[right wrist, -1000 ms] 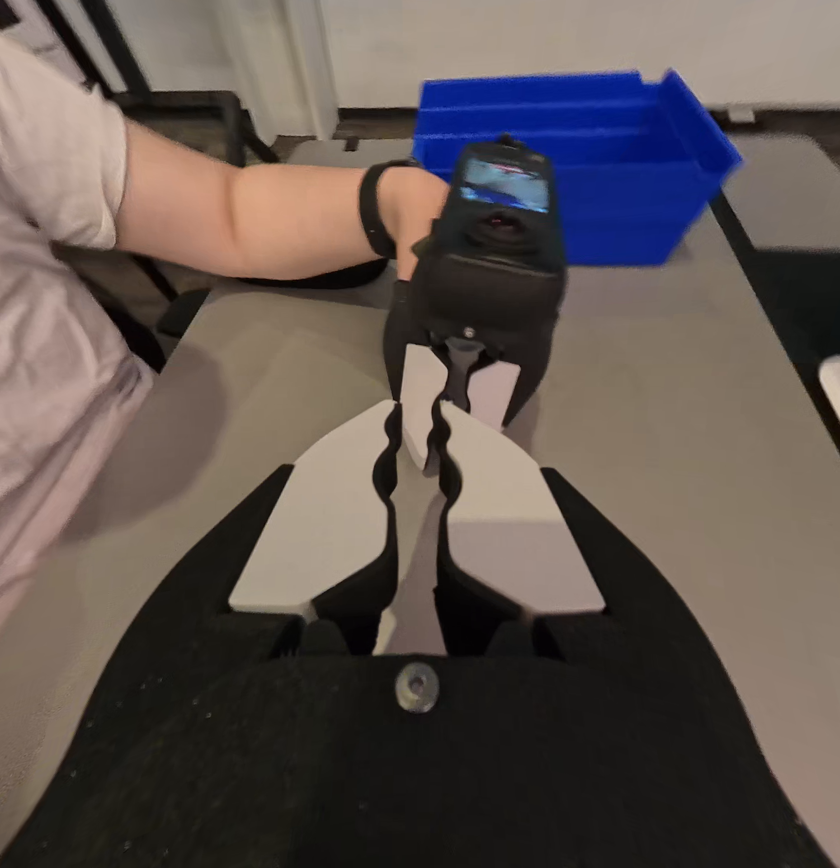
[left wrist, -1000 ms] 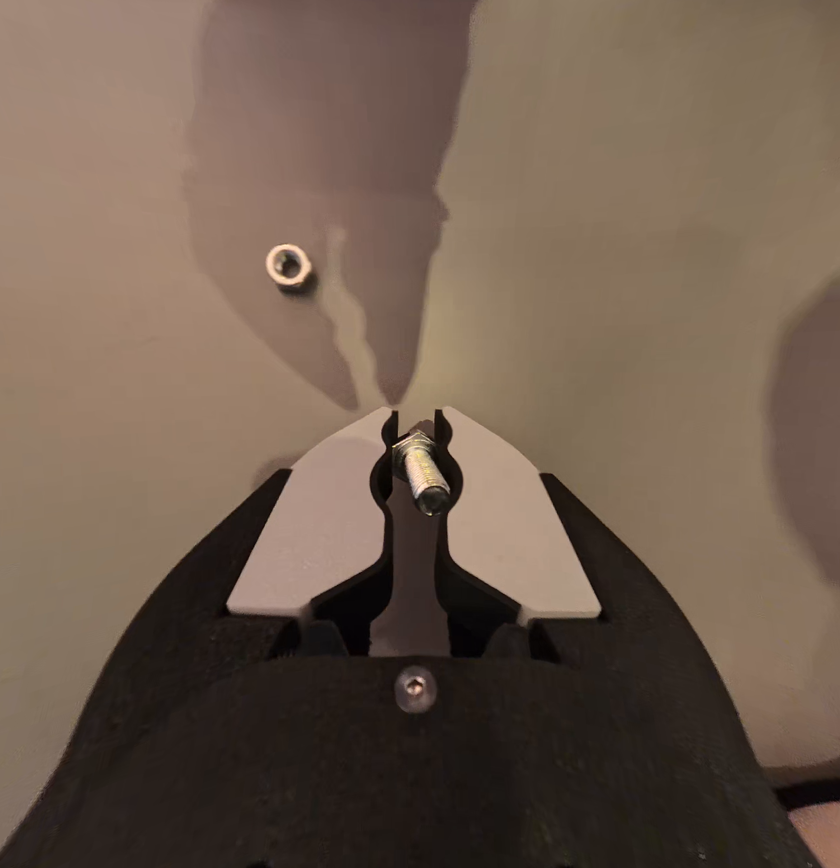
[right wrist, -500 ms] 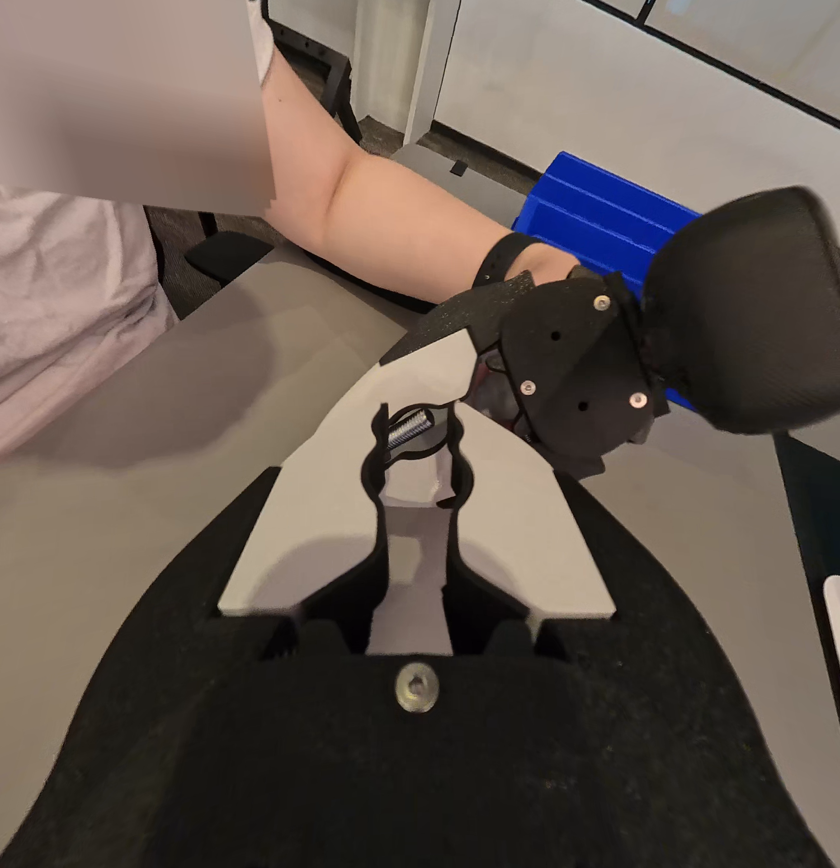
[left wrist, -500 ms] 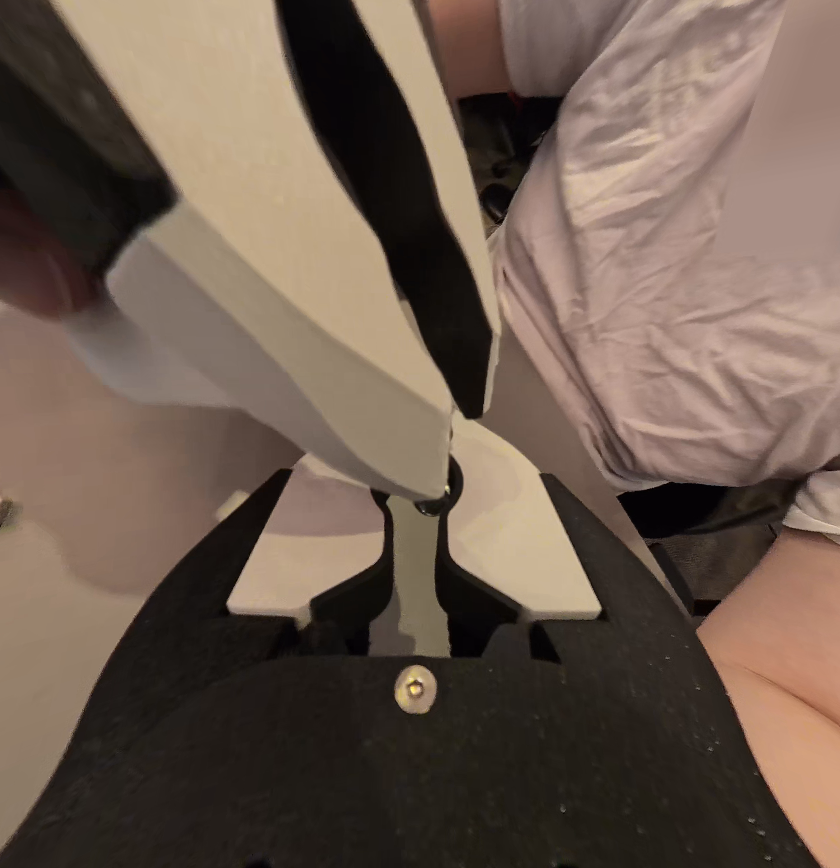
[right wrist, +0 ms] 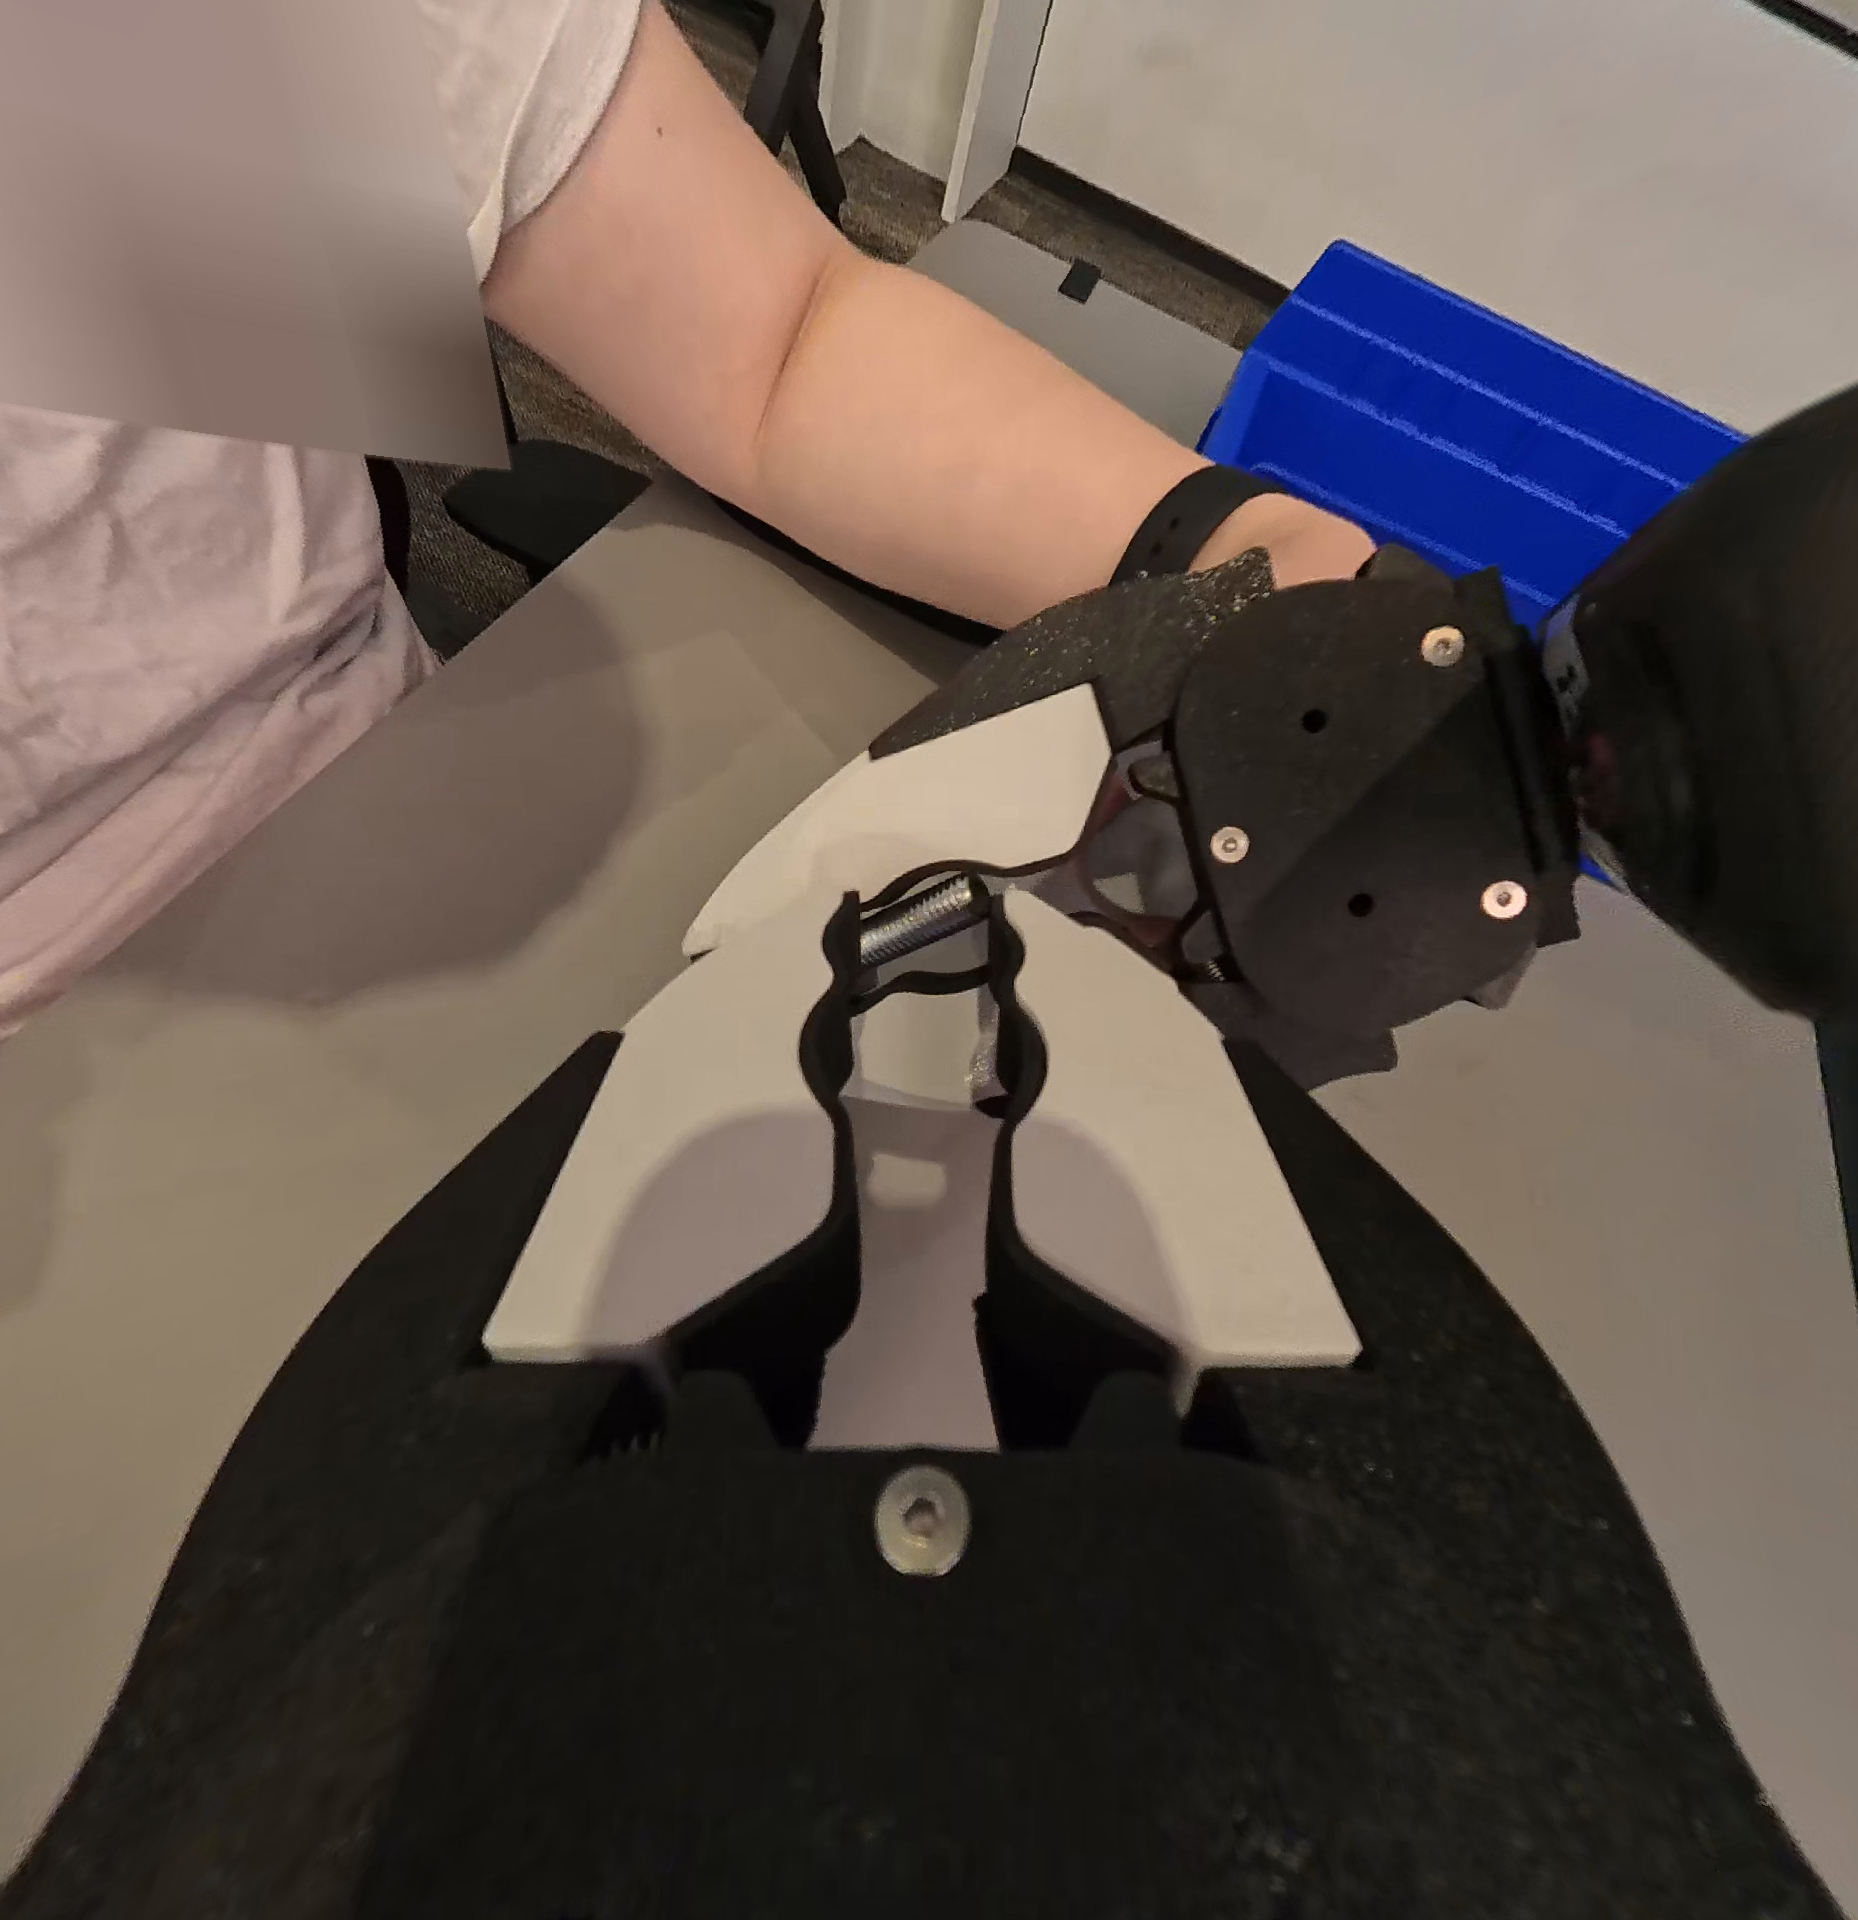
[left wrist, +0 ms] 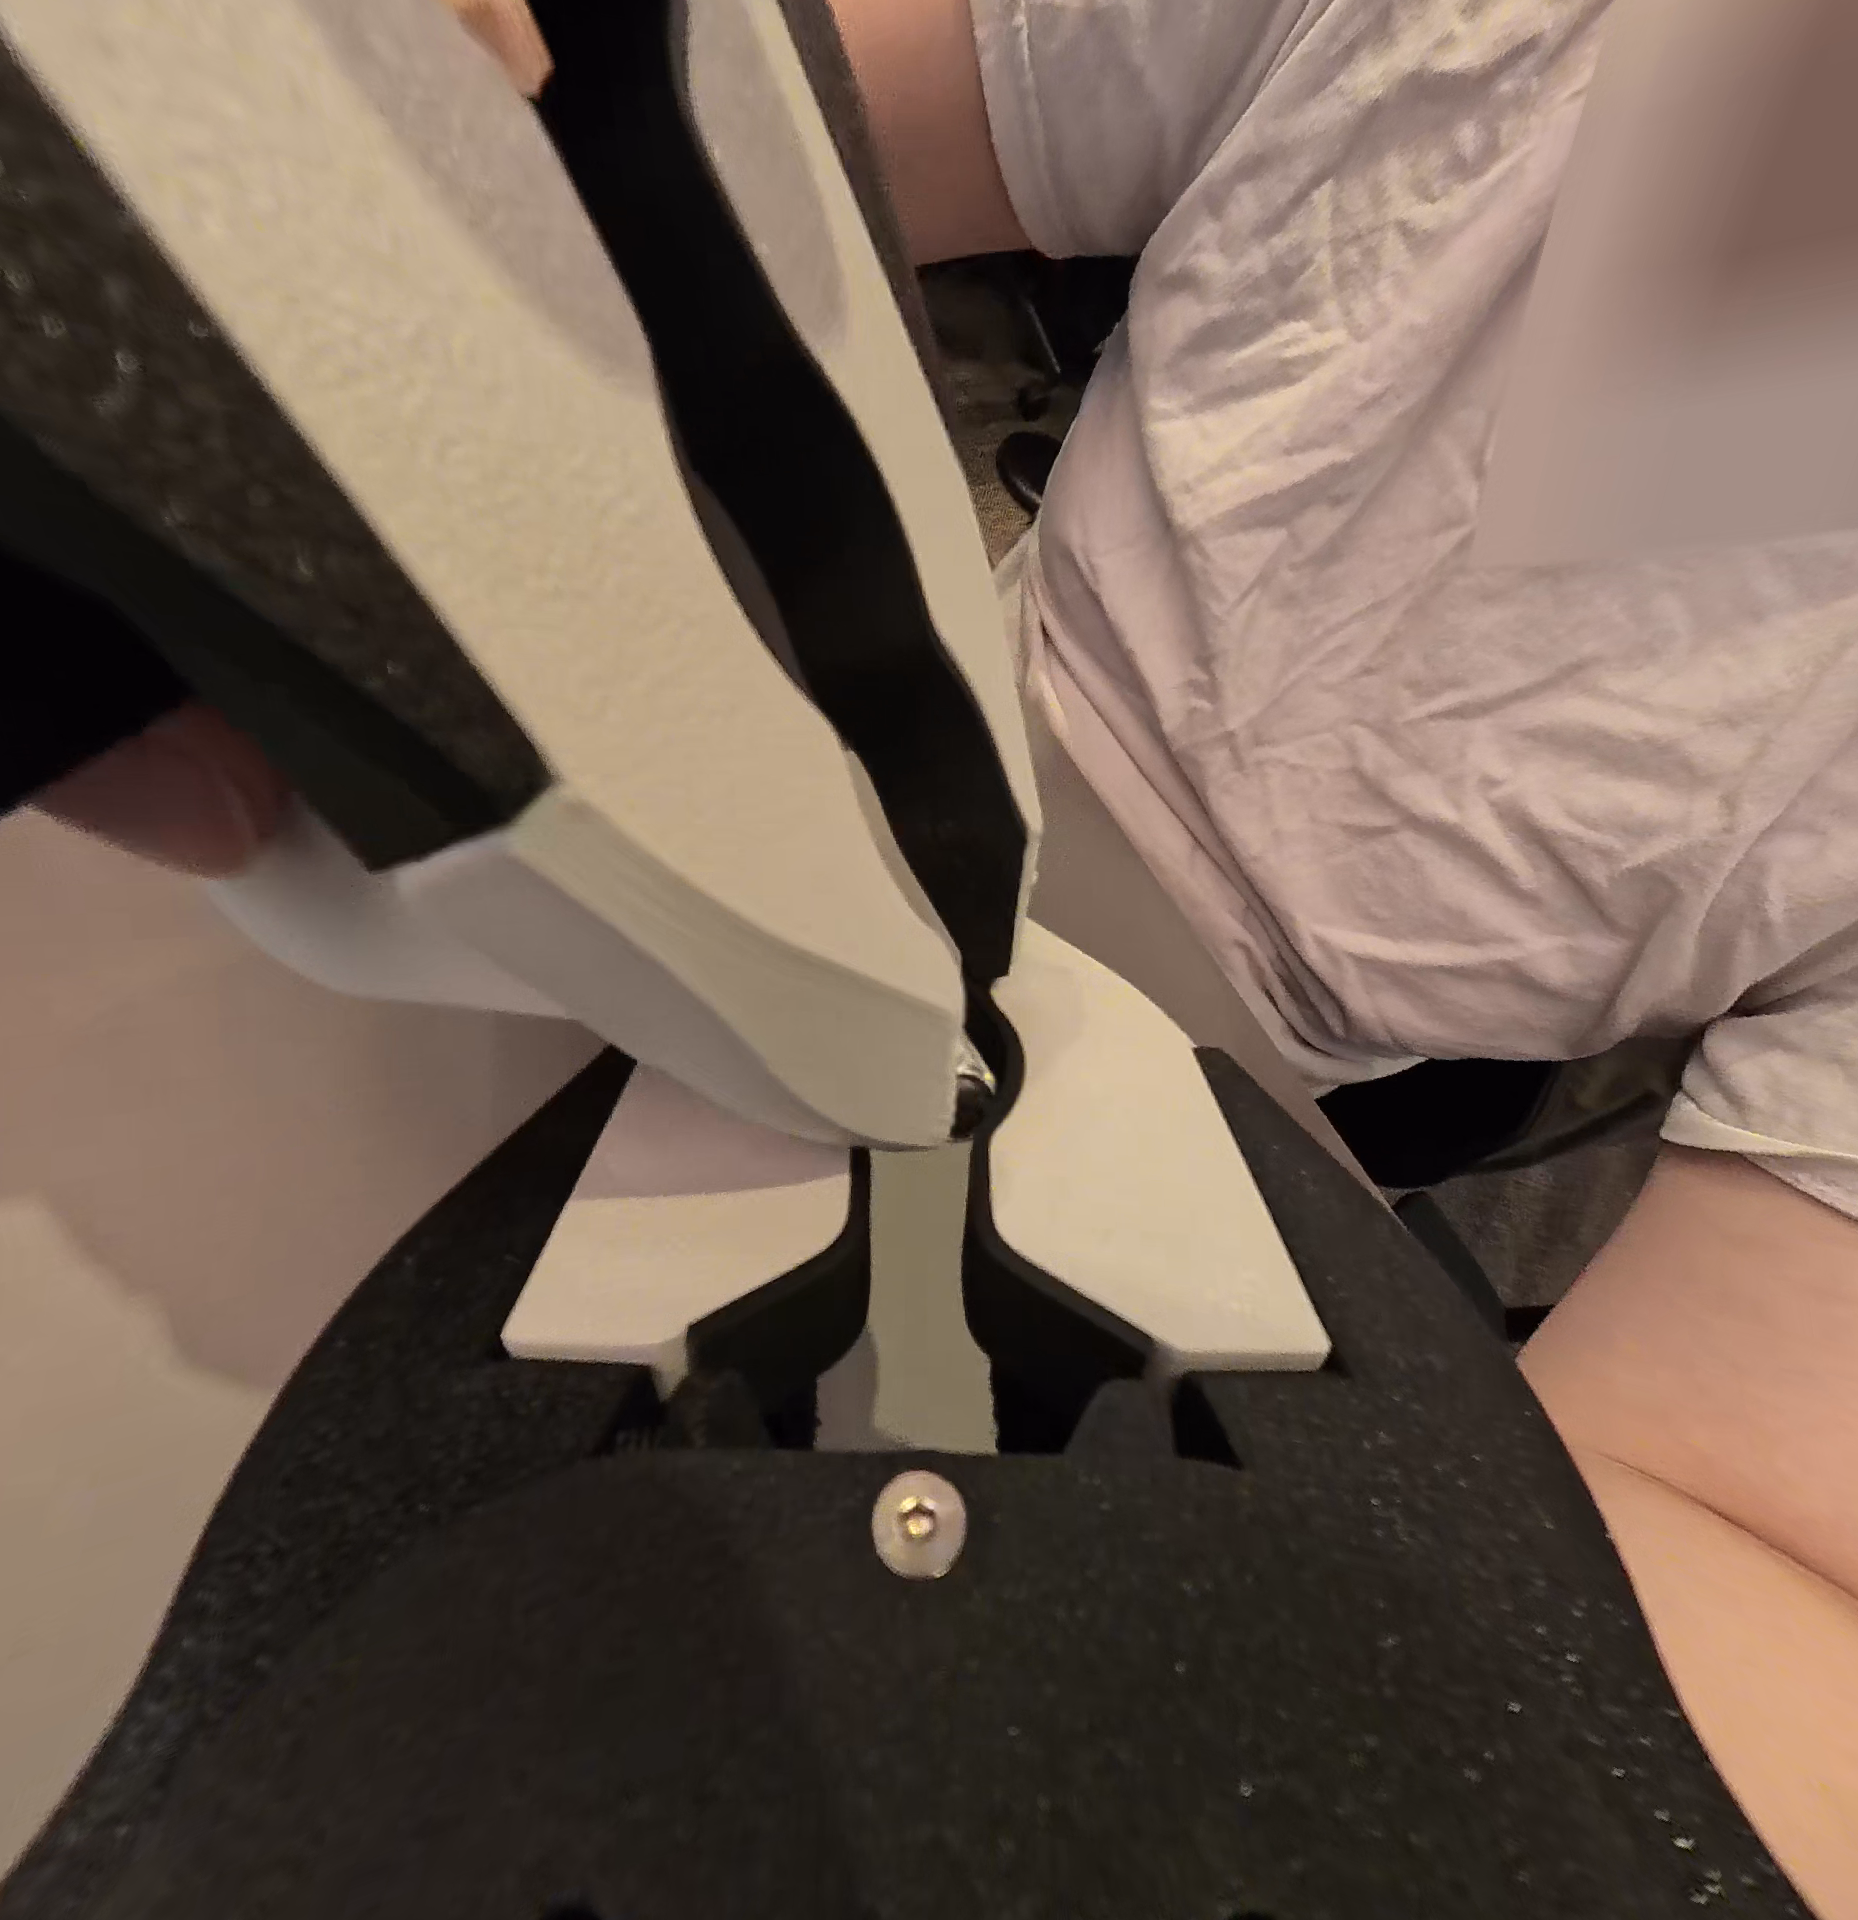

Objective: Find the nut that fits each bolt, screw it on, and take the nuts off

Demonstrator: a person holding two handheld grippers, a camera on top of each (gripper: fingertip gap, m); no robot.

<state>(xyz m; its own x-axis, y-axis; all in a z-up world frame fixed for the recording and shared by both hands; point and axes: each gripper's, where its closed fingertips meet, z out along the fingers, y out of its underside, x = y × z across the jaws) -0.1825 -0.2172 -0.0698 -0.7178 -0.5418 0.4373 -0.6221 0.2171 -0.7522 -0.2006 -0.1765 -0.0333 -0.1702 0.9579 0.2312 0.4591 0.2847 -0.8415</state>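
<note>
a: the two grippers meet tip to tip above the grey table (right wrist: 1527, 1299), apparently so the bolt (right wrist: 909, 925) can pass across or be steadied for a nut. the left gripper (right wrist: 852, 914) reaches in from the far right, clamped on the bolt, whose threaded shank lies level and points toward the seated person

b: and the right gripper (right wrist: 925, 971)?

a: its jaws stand a little apart, straddling the shank near the tips; whether the pads press the threads, one cannot tell

b: from the left wrist view?

a: the left gripper (left wrist: 992, 1023) has its jaws drawn in on a glint of bolt (left wrist: 975, 1083), the right gripper's fingers (left wrist: 696, 727) covering the rest. no nut shows; a blue bin (right wrist: 1455, 416) sits at the far right
</note>
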